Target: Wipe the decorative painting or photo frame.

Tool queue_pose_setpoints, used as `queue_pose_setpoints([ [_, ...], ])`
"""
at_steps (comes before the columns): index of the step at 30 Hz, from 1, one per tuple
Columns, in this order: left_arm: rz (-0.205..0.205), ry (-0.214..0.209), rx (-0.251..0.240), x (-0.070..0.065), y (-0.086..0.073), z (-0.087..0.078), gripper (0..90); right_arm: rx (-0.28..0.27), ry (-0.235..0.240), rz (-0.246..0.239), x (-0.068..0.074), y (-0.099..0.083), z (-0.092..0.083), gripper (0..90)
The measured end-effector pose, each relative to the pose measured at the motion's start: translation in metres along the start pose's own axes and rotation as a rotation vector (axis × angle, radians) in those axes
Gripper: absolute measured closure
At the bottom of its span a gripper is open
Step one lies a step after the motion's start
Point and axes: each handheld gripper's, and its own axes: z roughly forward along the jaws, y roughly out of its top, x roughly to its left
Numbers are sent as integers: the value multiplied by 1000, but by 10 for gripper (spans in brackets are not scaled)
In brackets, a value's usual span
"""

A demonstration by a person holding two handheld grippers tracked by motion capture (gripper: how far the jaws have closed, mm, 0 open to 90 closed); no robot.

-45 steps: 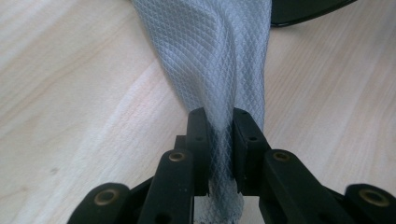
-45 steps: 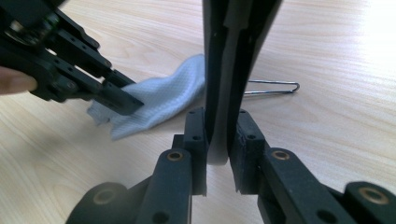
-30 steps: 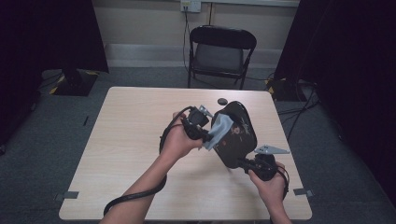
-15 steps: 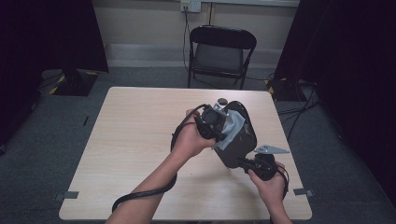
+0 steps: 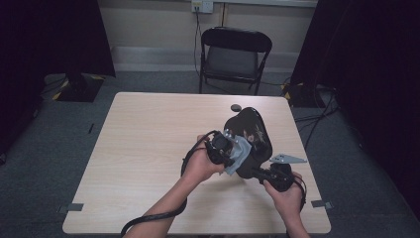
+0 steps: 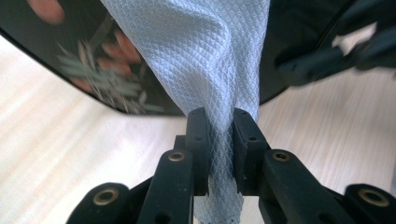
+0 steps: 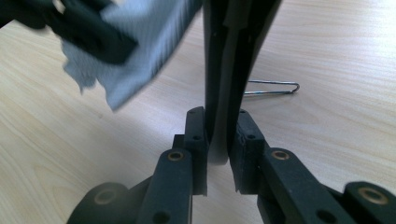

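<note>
A black plate with a floral pattern [image 5: 251, 130] is held on edge above the table, tilted. My right gripper [image 5: 258, 173] is shut on its lower rim; in the right gripper view the rim [image 7: 228, 70] sits between the jaws of that gripper [image 7: 217, 140]. My left gripper [image 5: 229, 154] is shut on a pale blue cloth [image 5: 239, 155] pressed against the plate's near face. In the left gripper view the cloth [image 6: 201, 56] rises from the left gripper [image 6: 219, 140] against the patterned plate [image 6: 93, 70].
The light wooden table [image 5: 148, 148] has open room on its left half. A small dark disc [image 5: 236, 107] lies near the far edge. A bent metal wire [image 7: 272, 88] lies on the table behind the plate. A black folding chair [image 5: 233, 54] stands beyond.
My left gripper has carried the cloth across the plate's face, first up toward its top and then down toward the near rim. The right gripper and the plate have stayed in place.
</note>
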Motion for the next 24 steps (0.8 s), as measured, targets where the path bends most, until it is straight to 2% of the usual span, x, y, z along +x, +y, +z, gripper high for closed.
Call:
queue_pose_setpoints([
  [9,-42,-1,74,7,-24,24,790,1,-2,1,1,0,1,789],
  [13,-66,-10,91,8,-36,32,790,-4,-7,0,1,1,2,789],
  [21,-86,-9,129,7,-51,41,790,-9,-7,-1,2,1,3,788],
  [24,-88,-15,121,6,-53,41,791,-9,-7,-1,2,0,3,786],
])
